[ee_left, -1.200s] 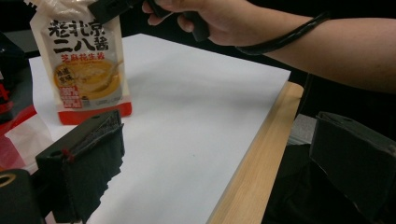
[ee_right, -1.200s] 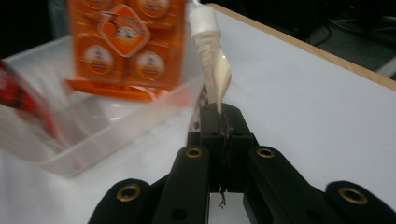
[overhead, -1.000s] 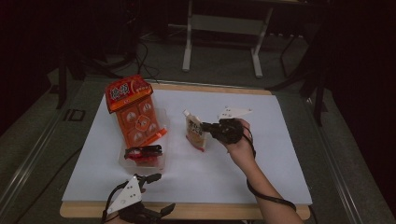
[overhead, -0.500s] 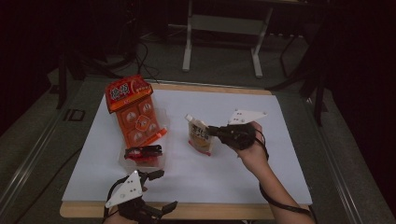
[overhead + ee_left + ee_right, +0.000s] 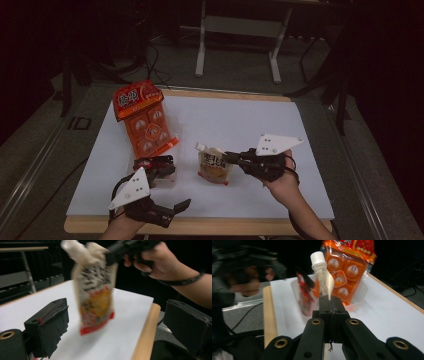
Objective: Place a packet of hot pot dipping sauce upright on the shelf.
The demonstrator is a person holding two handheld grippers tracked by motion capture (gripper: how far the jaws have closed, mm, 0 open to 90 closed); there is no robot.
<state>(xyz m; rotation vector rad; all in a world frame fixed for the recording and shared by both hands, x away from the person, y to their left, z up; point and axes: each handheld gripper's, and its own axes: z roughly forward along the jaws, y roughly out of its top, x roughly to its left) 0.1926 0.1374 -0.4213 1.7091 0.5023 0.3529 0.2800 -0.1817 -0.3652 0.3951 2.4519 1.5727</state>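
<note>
A spouted food pouch [image 5: 215,167], white on top with an orange and red print, hangs above the white mat. My right gripper [image 5: 229,159] is shut on its upper edge just below the cap. In the right gripper view the jaws [image 5: 329,303] pinch the crumpled top of the pouch [image 5: 326,281], with the white cap above them. My left gripper [image 5: 176,186] is open near the table's front edge at the left. In the left gripper view the pouch [image 5: 96,297] dangles ahead of my left gripper [image 5: 117,325], apart from both pads.
An orange multi-pack box [image 5: 142,120] leans at the mat's far left. In front of it a clear tray [image 5: 155,172] holds a red packet. The wooden table edge [image 5: 225,226] runs along the front. Table legs and cables stand on the floor behind.
My right gripper has carried the pouch toward the front of the table and a little to the right, lifting it. My left gripper has risen.
</note>
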